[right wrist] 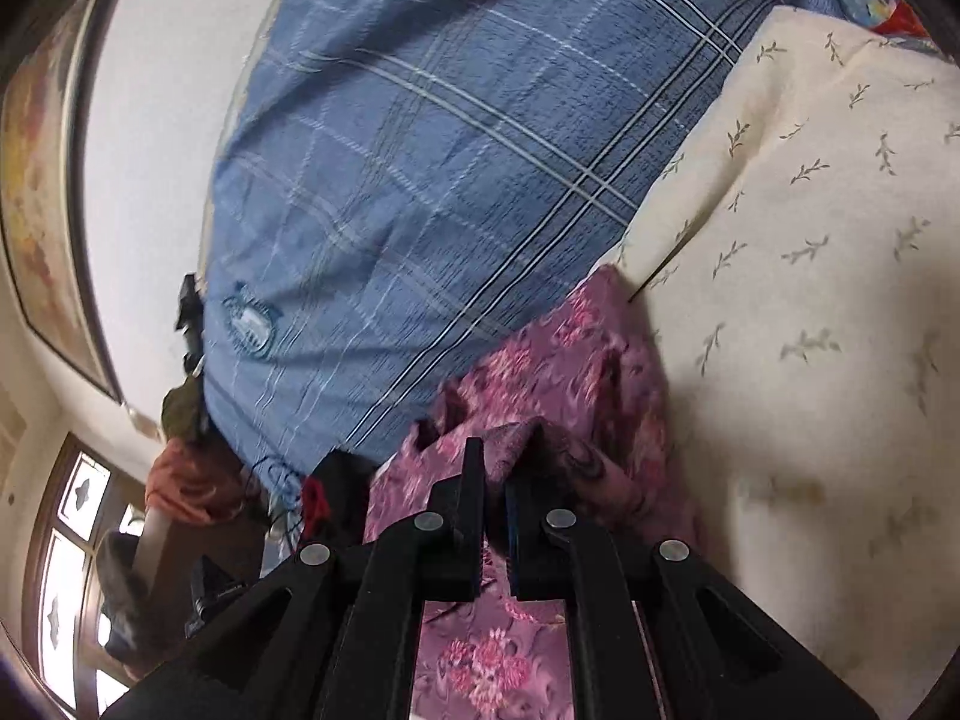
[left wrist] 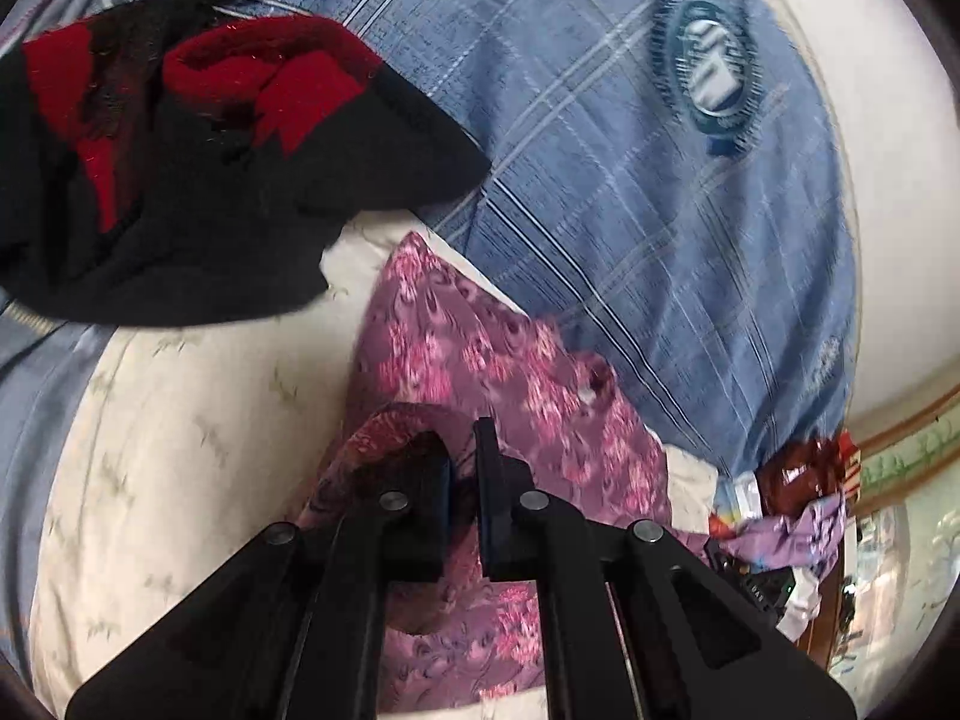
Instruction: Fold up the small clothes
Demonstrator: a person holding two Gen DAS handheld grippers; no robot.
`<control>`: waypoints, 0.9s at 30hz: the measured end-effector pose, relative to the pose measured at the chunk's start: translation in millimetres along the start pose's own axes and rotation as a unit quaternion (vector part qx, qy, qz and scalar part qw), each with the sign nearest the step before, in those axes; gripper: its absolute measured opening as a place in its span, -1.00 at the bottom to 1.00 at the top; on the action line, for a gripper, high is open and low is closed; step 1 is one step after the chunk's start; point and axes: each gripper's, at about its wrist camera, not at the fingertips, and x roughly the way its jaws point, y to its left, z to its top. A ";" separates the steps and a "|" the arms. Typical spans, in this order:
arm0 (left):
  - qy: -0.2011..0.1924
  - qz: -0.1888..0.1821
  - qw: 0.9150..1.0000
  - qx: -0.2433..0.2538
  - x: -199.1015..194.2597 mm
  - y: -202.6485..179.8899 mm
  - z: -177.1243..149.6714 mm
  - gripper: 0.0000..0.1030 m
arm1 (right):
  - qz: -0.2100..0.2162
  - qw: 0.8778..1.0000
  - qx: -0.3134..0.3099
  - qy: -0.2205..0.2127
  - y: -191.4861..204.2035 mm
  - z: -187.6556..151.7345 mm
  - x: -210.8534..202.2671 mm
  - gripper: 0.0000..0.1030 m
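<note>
Purple floral garment (left wrist: pixel 480 354) on cream sheet (left wrist: pixel 198 438), pinched by left tool (left wrist: pixel 465 468) and right tool (right wrist: pixel 493 480).

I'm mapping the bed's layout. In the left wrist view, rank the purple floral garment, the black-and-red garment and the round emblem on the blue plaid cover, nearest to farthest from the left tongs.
1. Purple floral garment: clamped in the left tongs.
2. Black-and-red garment: upper left.
3. Round emblem: upper right, on the blue plaid cover.

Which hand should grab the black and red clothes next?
Left, probably. The black and red garment shows only in its view, just beyond the left gripper. But both grippers are clamped on the purple floral cloth.
</note>
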 end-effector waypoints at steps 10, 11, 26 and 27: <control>0.036 0.075 0.997 0.008 76.5 -2.1 45.7 -0.91 | -0.040 0.999 0.009 0.005 -14.4 32.4 53.2 -0.90; 0.043 0.079 0.996 0.004 81.7 -0.5 47.3 -0.91 | -0.042 0.999 0.010 0.010 -15.2 34.4 58.8 -0.83; 0.043 -0.013 0.999 0.005 61.4 -18.0 53.1 -0.57 | 0.038 0.996 -0.039 0.074 14.4 36.0 56.2 -0.88; 0.042 -0.014 0.999 -0.017 66.8 -13.1 63.6 -0.56 | 0.039 0.997 -0.032 0.058 15.2 42.4 56.7 -0.88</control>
